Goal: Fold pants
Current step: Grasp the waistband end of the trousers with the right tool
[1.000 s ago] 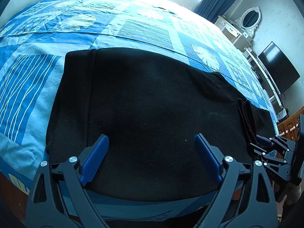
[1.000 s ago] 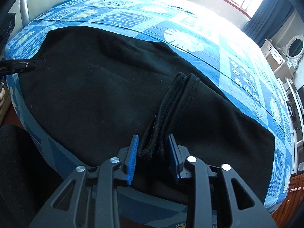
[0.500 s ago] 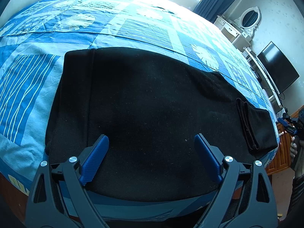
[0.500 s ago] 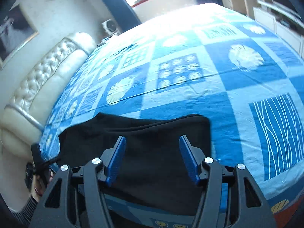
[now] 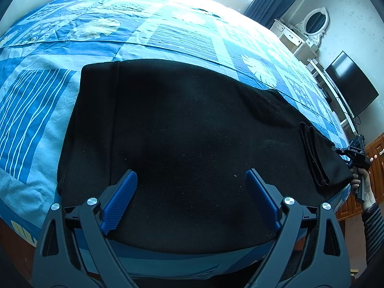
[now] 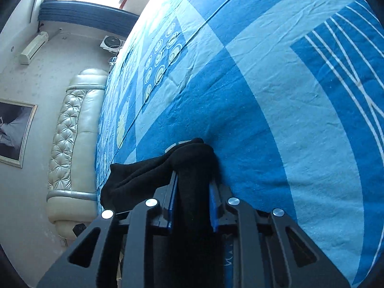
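Observation:
Black pants (image 5: pixel 187 132) lie flat across the near edge of a bed with a blue patterned cover (image 5: pixel 168 31). A narrow folded-over band (image 5: pixel 312 153) shows near their right end. My left gripper (image 5: pixel 190 201) is open and empty, low over the pants' near edge. My right gripper (image 6: pixel 193 189) is shut on a bunched end of the black pants (image 6: pixel 192 163), tilted sideways against the bed cover (image 6: pixel 276 120). The right gripper (image 5: pixel 355 148) also shows in the left wrist view at the pants' right end, held by a hand.
A white dresser with an oval mirror (image 5: pixel 312 21) and a dark TV (image 5: pixel 350 86) stand along the right wall. A padded cream headboard (image 6: pixel 72 129) and a framed picture (image 6: pixel 14 132) show in the right wrist view. Wooden cabinets (image 5: pixel 374 158) stand at far right.
My right gripper let go of the folded band, swung to the pants' right end, rolled sideways and shut on the cloth there. My left gripper has stayed still and open.

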`<state>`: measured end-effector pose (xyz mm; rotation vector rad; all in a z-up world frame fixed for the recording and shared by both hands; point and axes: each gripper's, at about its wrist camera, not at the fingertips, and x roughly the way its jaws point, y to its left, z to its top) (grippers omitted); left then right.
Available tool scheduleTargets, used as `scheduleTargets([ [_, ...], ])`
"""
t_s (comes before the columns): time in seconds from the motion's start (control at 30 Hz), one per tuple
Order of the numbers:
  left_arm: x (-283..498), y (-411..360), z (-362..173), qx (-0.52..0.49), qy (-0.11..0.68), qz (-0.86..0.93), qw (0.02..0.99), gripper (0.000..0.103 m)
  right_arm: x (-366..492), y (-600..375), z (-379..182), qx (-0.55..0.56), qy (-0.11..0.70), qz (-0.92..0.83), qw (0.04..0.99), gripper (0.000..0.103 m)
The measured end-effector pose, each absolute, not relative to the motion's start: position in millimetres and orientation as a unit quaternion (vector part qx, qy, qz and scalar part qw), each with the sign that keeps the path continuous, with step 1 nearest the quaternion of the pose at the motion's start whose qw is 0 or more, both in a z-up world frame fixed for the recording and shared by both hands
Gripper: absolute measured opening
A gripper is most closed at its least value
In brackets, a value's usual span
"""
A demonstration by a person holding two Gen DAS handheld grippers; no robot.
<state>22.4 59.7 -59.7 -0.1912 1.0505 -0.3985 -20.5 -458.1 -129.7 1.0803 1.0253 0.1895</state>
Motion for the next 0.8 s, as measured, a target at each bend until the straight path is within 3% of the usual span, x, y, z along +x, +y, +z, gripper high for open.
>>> scheduleTargets([
  [0.2,23,61,-60,-0.093,0.497,-0.192,0.841,0.091,-53,-454,-128,0.524,0.456,0.110,0.711,0.031],
  [0.37,22,62,-60,-0.093,0.497,-0.195,0.840,0.091,-95,-442,-127,0.533,0.459,0.130,0.699,0.045],
  [0.53,21,62,-60,-0.090,0.496,-0.197,0.841,0.091,-121,-434,-133,0.550,0.452,0.136,0.689,0.047],
  [0.6,21,61,-61,-0.085,0.495,-0.197,0.842,0.091,-121,-434,-138,0.556,0.448,0.128,0.688,0.044],
  [0.67,20,59,-61,-0.081,0.493,-0.197,0.844,0.091,-119,-433,-145,0.548,0.459,0.109,0.691,0.024],
  [0.8,19,58,-63,-0.069,0.488,-0.201,0.847,0.091,-123,-433,-146,0.545,0.452,0.097,0.700,0.021],
])
